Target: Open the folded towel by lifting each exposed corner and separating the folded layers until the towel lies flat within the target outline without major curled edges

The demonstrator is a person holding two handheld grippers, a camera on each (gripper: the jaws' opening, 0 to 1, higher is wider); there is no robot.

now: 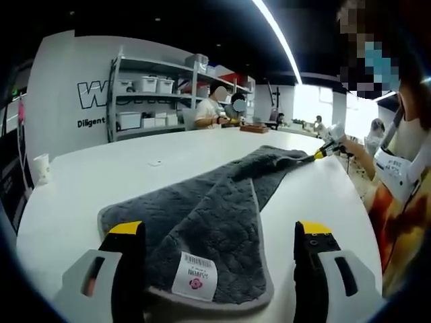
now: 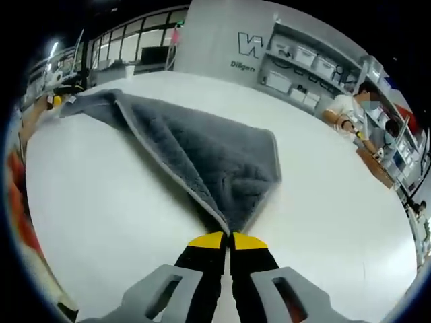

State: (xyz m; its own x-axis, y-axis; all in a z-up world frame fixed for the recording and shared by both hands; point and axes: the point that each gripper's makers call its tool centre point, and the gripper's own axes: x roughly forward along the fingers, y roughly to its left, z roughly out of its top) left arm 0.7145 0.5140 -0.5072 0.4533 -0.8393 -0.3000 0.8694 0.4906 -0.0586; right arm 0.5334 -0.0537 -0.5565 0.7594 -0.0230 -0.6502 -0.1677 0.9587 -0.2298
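Note:
A dark grey towel (image 1: 215,202) with a pale hem lies partly folded on the white table (image 1: 87,182). Its near end carries a white label (image 1: 195,276). My left gripper (image 1: 221,232) stands open, one yellow-tipped jaw on each side of that near end. At the towel's far corner, the right gripper (image 1: 326,149) pinches the cloth. In the right gripper view, my right gripper (image 2: 227,239) is shut on a pointed corner of the towel (image 2: 202,148). From there the towel fans out across the table (image 2: 101,202), with a folded layer on top.
A person's torso (image 1: 404,175) stands at the table's right edge. A paper cup (image 1: 42,168) sits at the left rim and a small white item (image 1: 155,162) lies mid-table. Shelves with white bins (image 1: 145,84) and seated people (image 1: 215,108) are behind.

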